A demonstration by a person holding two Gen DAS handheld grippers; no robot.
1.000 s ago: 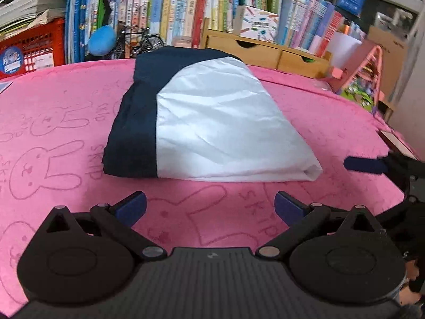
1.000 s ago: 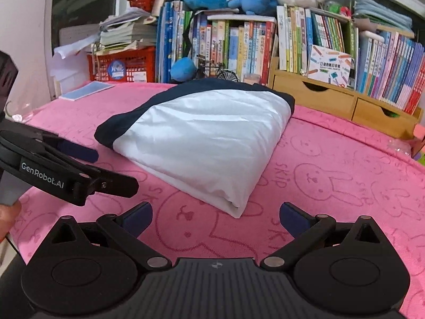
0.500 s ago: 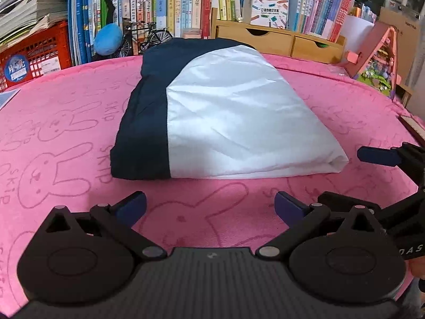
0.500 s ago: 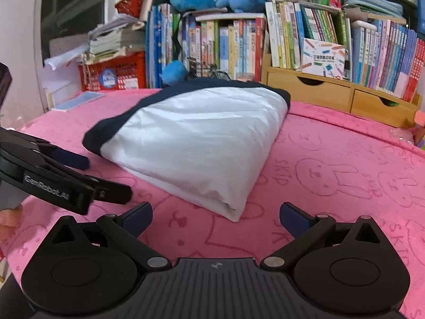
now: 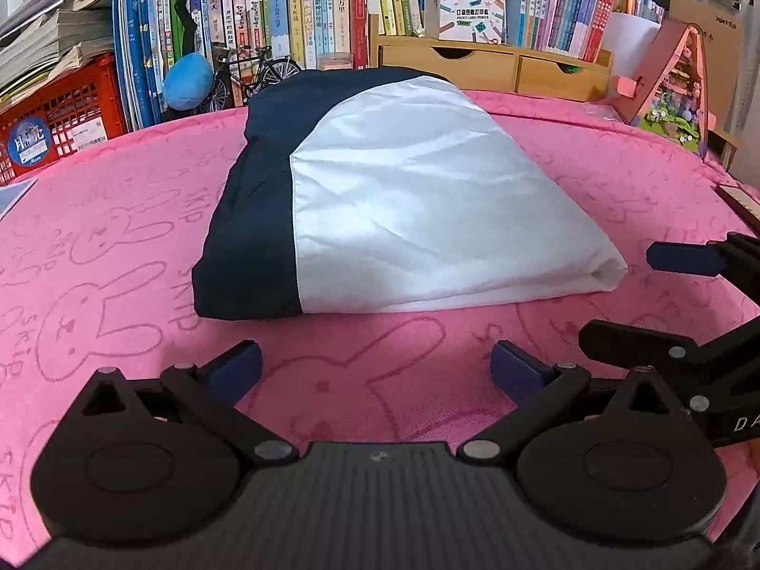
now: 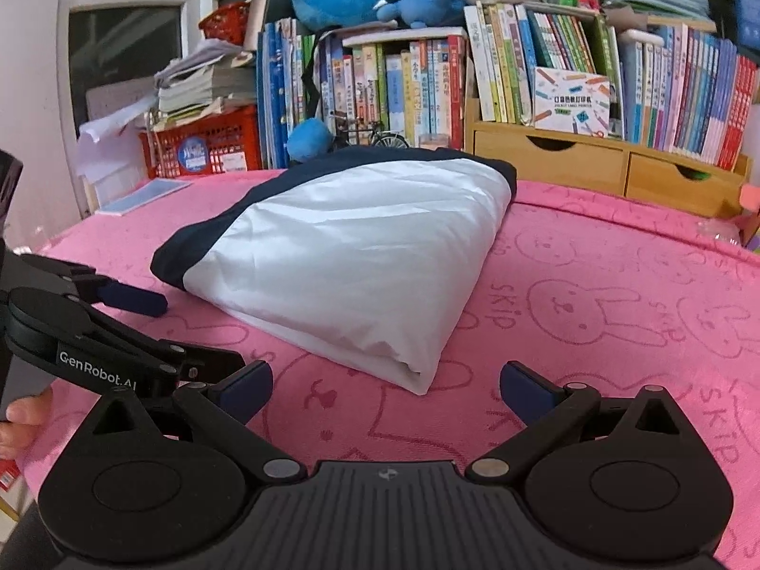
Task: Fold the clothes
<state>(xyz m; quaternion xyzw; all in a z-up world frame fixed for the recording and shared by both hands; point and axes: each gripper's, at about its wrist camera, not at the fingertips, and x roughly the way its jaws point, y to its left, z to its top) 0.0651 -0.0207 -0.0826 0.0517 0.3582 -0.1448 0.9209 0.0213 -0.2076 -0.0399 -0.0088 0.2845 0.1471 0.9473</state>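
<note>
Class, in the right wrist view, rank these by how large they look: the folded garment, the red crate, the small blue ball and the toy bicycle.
1. Folded garment, by far the largest.
2. Red crate.
3. Small blue ball.
4. Toy bicycle, partly hidden behind the garment, so ball versus bicycle is uncertain.
The garment also lies nearest the camera.

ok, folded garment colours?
White panel beside a navy band on the folded garment; clearest in the left wrist view.

Books (image 5: 342, 14) line the back behind a pink bunny-print cloth (image 5: 118, 247).
</note>
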